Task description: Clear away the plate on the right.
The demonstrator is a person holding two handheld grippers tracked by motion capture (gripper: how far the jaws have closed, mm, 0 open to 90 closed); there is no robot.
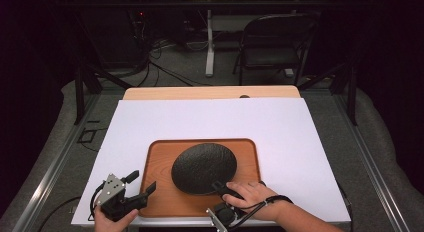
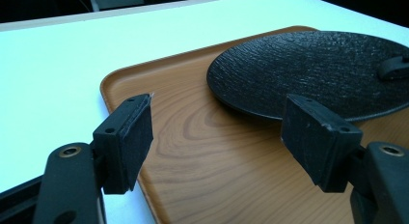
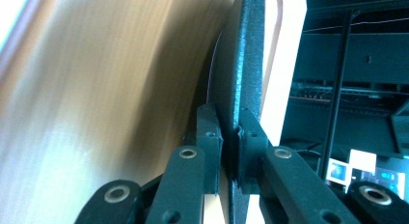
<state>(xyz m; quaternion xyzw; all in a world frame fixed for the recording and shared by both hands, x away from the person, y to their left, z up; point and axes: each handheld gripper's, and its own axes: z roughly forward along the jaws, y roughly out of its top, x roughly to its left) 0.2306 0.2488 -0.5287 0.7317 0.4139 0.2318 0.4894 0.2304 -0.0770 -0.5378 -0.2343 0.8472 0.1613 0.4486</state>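
Note:
A round black textured plate lies on a wooden tray on the white table cover. My right gripper is shut on the plate's near rim, one jaw above and one below. In the right gripper view the plate's edge runs between the two pads, pinched at my right gripper. My left gripper is open at the tray's near left corner, one jaw over the tray. In the left gripper view my left gripper has bare tray between its pads, and the plate lies just beyond.
The white cover spans the table, with a strip of bare wooden tabletop at the far edge. A dark folding chair and a table leg stand on the floor behind. Metal rails run along both sides.

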